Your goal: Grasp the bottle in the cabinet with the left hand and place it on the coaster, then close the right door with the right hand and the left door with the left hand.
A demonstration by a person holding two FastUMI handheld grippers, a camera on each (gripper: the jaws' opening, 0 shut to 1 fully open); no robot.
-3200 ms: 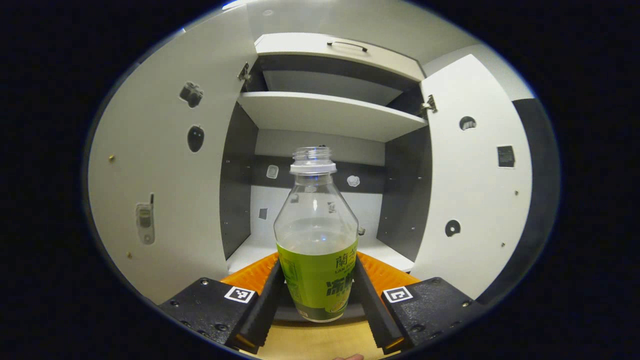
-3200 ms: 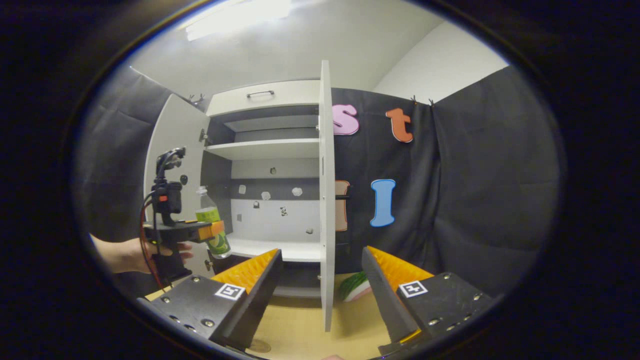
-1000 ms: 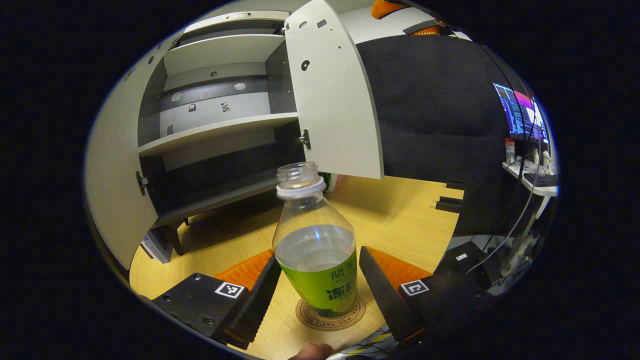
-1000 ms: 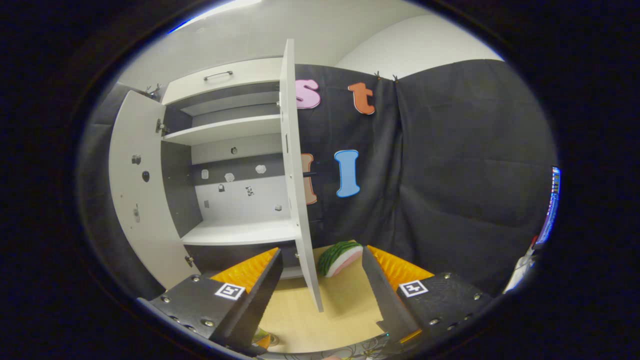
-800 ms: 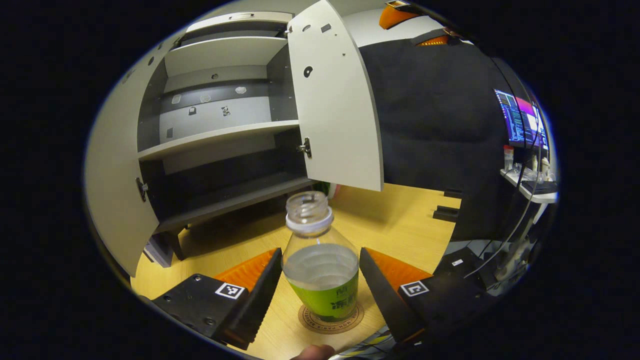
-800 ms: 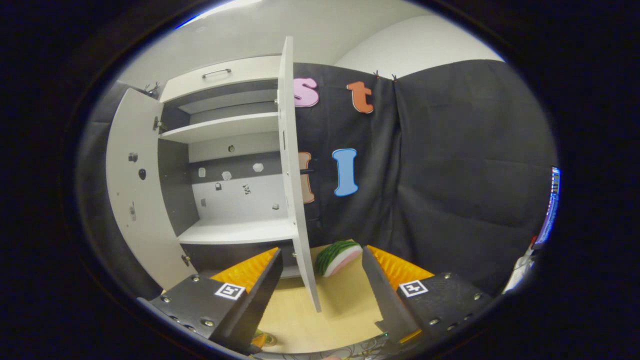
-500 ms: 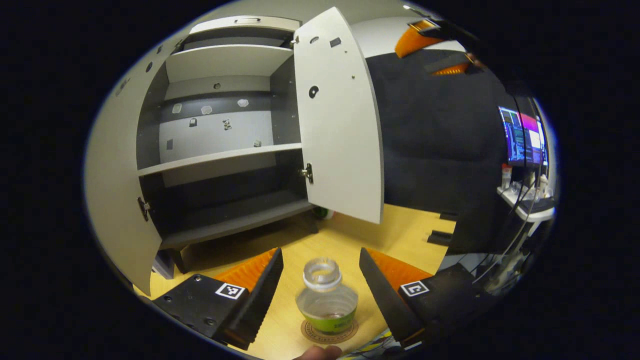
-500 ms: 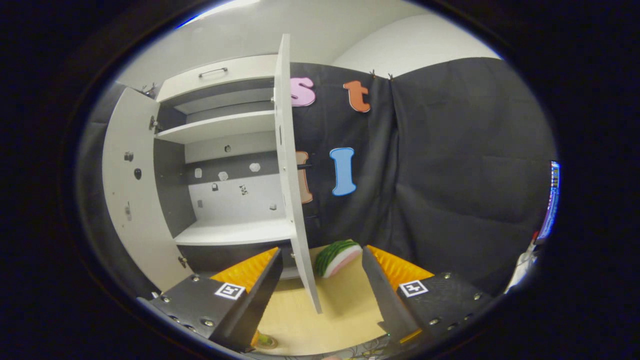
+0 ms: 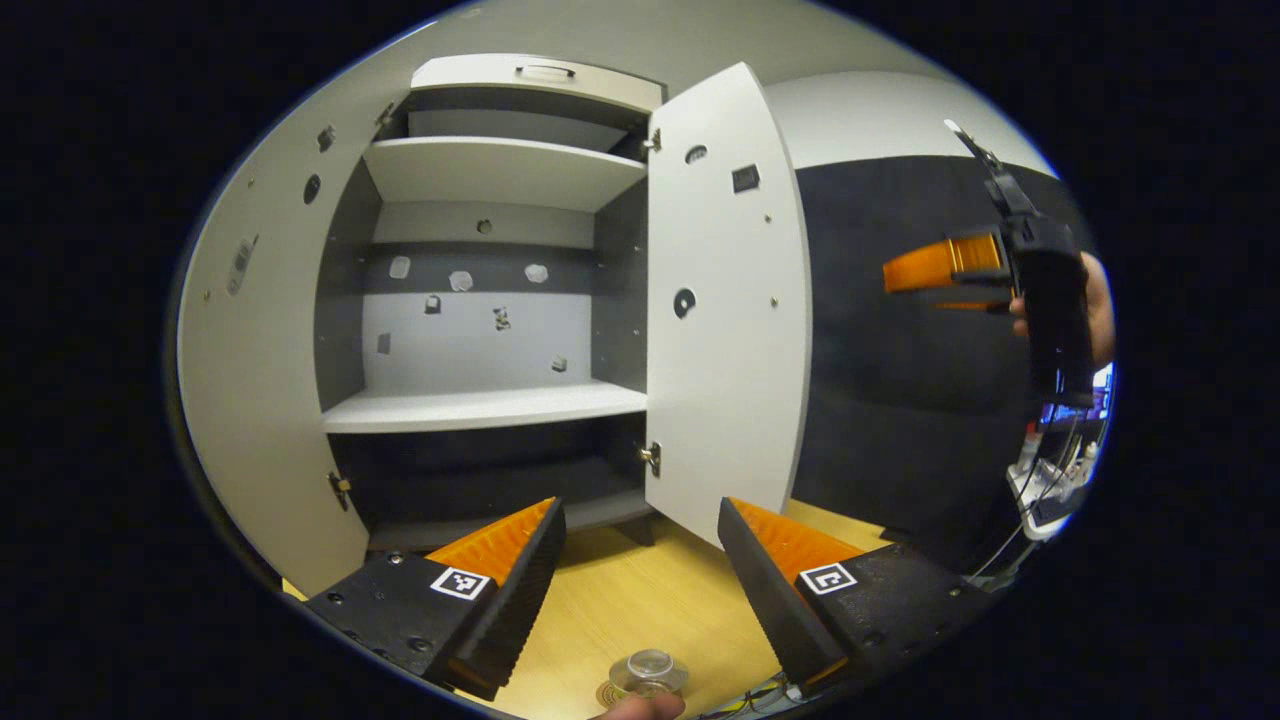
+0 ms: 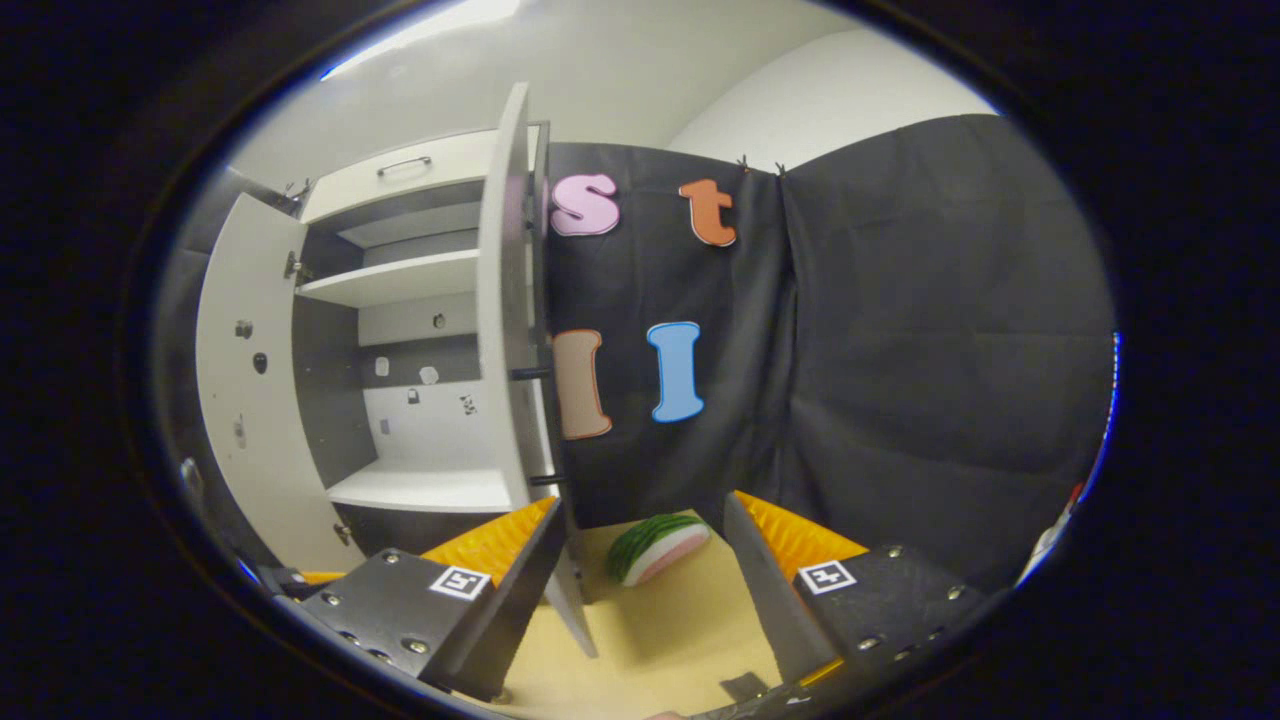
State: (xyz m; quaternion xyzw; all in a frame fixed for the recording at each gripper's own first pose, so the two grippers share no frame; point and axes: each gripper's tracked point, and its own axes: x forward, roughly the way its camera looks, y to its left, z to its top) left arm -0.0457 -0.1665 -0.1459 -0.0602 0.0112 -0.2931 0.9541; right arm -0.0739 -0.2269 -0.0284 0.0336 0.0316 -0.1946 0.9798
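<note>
- Since half a second earlier, the bottle (image 9: 648, 673) had dropped to the very bottom edge of the left gripper view, as the left gripper (image 9: 640, 560) rose away from it.
- It stood upright on the coaster (image 9: 610, 692), of which just a sliver showed, on the wooden table (image 9: 620, 600).
- That gripper was released, its fingers spread wide and holding nothing, with the bottle lower in the frame between them.
- Behind, filling the centre, the cabinet (image 9: 480, 300) stood with both doors open: the left door (image 9: 250, 380) at the left of the frame, the right door (image 9: 725, 300) right of centre.
- At the right edge, the right gripper (image 9: 950, 280) hung beside the right door, a hand (image 9: 1095, 310) behind it.
- In the right gripper view, the right gripper (image 10: 645, 580) was likewise released and empty, the right door (image 10: 510, 330) edge-on just above its left finger.
- A watermelon slice (image 10: 658, 548) lay on the table between its fingers.
</note>
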